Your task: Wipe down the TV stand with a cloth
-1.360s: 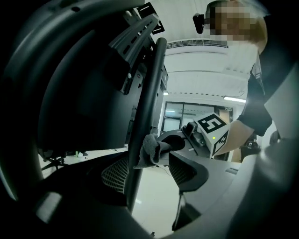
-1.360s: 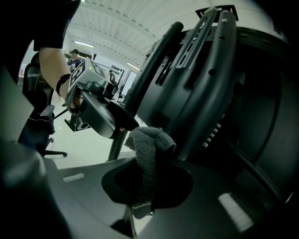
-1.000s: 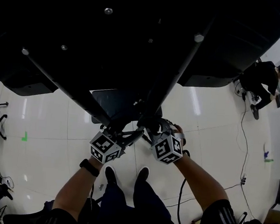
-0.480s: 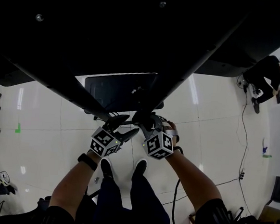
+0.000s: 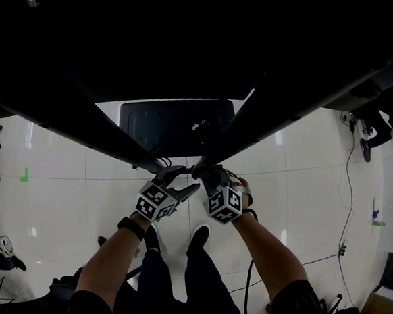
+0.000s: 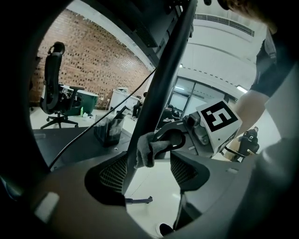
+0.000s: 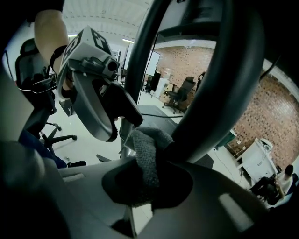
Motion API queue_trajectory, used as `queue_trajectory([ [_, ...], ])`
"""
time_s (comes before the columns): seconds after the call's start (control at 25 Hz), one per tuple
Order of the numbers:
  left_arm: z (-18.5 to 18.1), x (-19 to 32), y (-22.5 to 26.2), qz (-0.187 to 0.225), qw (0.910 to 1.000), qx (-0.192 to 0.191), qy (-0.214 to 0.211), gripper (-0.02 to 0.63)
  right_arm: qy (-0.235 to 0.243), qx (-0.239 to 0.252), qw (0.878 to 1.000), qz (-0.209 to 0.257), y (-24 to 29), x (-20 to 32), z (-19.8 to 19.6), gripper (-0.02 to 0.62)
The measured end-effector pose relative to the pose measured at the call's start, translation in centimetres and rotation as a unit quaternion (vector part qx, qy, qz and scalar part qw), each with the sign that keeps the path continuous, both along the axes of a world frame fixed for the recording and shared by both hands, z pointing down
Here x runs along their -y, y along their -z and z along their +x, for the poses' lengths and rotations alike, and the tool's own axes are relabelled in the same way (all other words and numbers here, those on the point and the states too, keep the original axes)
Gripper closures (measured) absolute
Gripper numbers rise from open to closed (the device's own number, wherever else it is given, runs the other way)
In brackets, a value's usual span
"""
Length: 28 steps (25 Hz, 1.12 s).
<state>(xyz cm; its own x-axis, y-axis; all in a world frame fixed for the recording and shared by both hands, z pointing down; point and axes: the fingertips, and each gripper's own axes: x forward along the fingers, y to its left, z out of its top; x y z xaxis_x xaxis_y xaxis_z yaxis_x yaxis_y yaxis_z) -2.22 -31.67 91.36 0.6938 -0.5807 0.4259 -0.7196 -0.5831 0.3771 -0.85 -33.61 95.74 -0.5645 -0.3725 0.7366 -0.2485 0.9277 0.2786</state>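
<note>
Right tongs (image 7: 148, 179) clamp grey cloth (image 7: 148, 149) against stand leg (image 7: 210, 88); left tongs (image 6: 147, 170) open, leg between; office chair (image 6: 53, 98) behind.

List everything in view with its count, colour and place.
TV stand struts: two, black, converging at the grippers.
Dark panel: one, black, below the struts.
Cloth: one, grey, pressed against a strut.
Office chair: one, black, by the brick wall.
Tape mark: one, green, on the white floor, left.
Left gripper: jaws apart, by the strut.
Right gripper: shut on the cloth.
Shoes: two, black.
</note>
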Motion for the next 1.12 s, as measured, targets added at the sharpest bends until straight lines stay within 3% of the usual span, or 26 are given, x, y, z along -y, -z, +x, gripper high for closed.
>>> queue_trajectory([
  [0.2, -0.2, 0.1, -1.3, -0.01, 0.9999, 0.0, 0.009, 0.293, -0.016, -0.012, 0.999, -0.032, -2.2, -0.2, 0.1, 0.554],
  [0.52, -0.5, -3.0, 0.9, -0.004, 0.9997, 0.005, 0.023, 0.293, -0.015, 0.054, 0.997, -0.061, 2.4, -4.0, 0.3, 0.552],
  [0.88, -1.4, -10.3, 16.7, 0.08, 0.9944, 0.009, 0.069, 0.293, 0.011, 0.161, 0.986, -0.039, 18.8, -8.6, 1.9, 0.552],
  [1.12, -1.0, -15.5, 27.4, 0.139, 0.9855, -0.005, 0.098, 0.293, -0.013, 0.239, 0.971, -0.032, 30.7, -11.8, 2.8, 0.552],
])
